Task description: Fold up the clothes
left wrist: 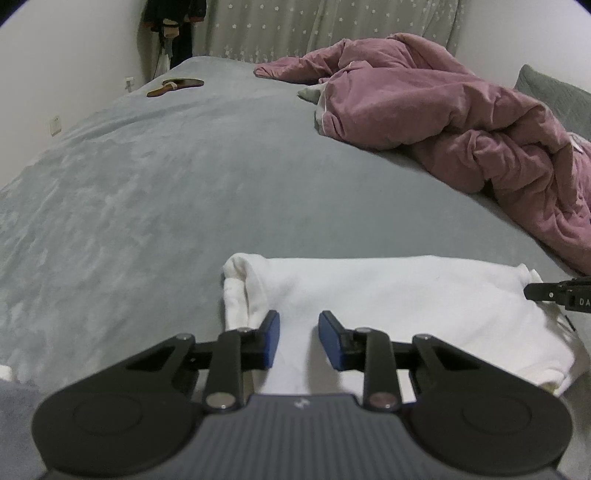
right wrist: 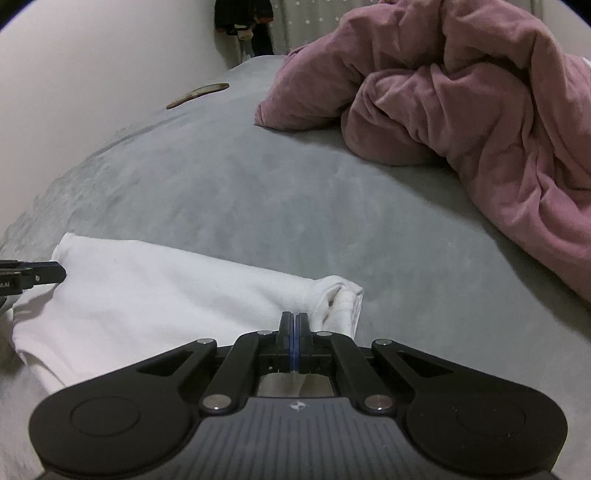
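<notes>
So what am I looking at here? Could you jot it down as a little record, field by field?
surface: grey plush bedspread
garment: white folded fabric garment, lying flat near the front edge
left claw: open above the garment, nothing between its blue pads
right claw: shut, tips at the garment's rolled end; whether it pinches cloth is unclear
heap: crumpled pink quilt, apart from the garment
far item: flat brown wooden piece, by the wall
backdrop: pale star-patterned curtain
</notes>
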Available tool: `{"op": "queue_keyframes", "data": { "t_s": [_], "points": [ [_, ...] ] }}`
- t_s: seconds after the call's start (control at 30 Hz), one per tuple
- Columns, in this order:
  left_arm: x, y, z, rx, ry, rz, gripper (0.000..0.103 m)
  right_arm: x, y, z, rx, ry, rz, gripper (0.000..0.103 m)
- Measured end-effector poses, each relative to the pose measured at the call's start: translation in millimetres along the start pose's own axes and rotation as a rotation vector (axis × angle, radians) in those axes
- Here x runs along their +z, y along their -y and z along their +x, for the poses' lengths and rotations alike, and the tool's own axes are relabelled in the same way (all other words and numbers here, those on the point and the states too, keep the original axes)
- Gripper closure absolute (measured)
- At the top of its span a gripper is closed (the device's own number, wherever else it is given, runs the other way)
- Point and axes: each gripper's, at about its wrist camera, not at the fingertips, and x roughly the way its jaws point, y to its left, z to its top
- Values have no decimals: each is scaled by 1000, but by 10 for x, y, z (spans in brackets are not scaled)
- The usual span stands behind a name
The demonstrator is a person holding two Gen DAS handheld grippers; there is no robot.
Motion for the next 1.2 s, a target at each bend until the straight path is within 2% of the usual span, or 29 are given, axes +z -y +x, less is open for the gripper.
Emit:
{"op": "queue_keyframes", "data": {
  "t_s": [0.07, 0.1, 0.27, 0.5, 0.73, 0.97, 1.2],
  "points": [
    [-1, 6, -59, -5, 10, -1, 76, 16, -24, -55, -2, 8, -15, 103],
    [-1, 15, -97, -5, 18, 4, 75, 25, -52, -93, -2, 15, -30, 98],
    [-48, 52, -205, -19, 23, 27, 75, 54, -154, -196, 12, 24, -72, 97],
    [-150, 49, -124, 15, -13, 59, 75, -44, -180, -67, 9, -91, -111, 95],
    [-154, 92, -223, 10, -1, 66, 73, -33, -244, -158, 1, -86, -162, 94],
    [-268, 279, -325, -16, -5, 111, 71, -44, -455, -232, 73, -80, -227, 94],
    [-399, 425, -326, 3, -6, 176, 68, -141, -696, -231, 156, -111, -333, 91]
  ]
}}
